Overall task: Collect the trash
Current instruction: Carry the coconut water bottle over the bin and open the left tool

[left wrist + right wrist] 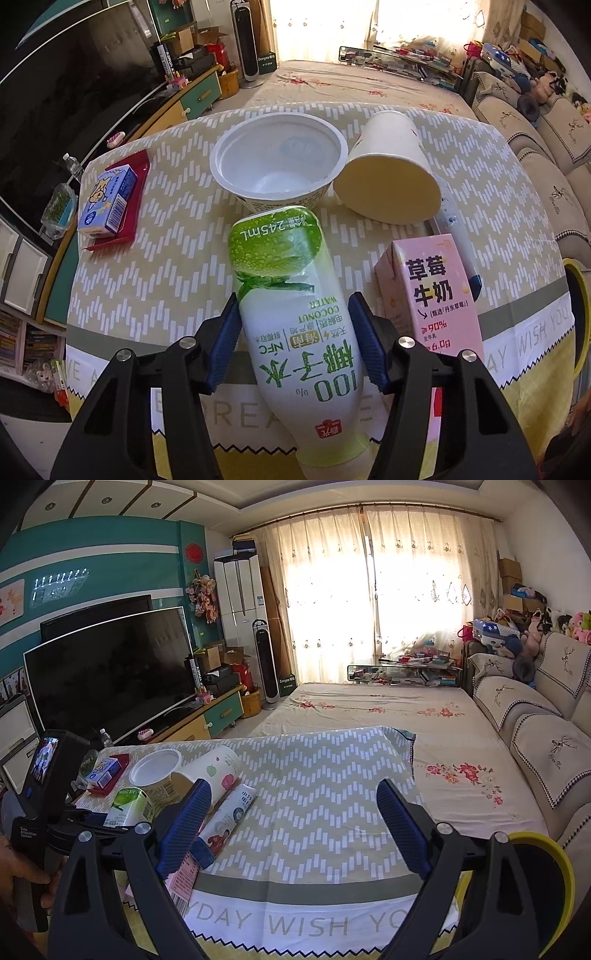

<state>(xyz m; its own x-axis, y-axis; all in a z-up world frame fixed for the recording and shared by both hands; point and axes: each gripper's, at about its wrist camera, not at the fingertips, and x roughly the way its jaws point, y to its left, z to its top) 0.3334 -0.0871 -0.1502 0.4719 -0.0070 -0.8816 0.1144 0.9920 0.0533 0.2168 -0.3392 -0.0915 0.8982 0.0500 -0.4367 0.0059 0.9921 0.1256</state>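
A: Left wrist view. The coconut water bottle (295, 317) is seen lying on the tablecloth (166, 206) between the left gripper (293, 341) pads, both pads touching its sides. The label is legible only here.

B: Right wrist view. The right gripper (293, 829) is held spread wide above bare cloth, nothing between the jaws; the bottle is seen well off to the left. The bin rim (546, 853) is shown more fully here.

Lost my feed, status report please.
Left gripper closing around coconut water bottle, pads about touching. Right gripper open, empty. Pink carton close beside.
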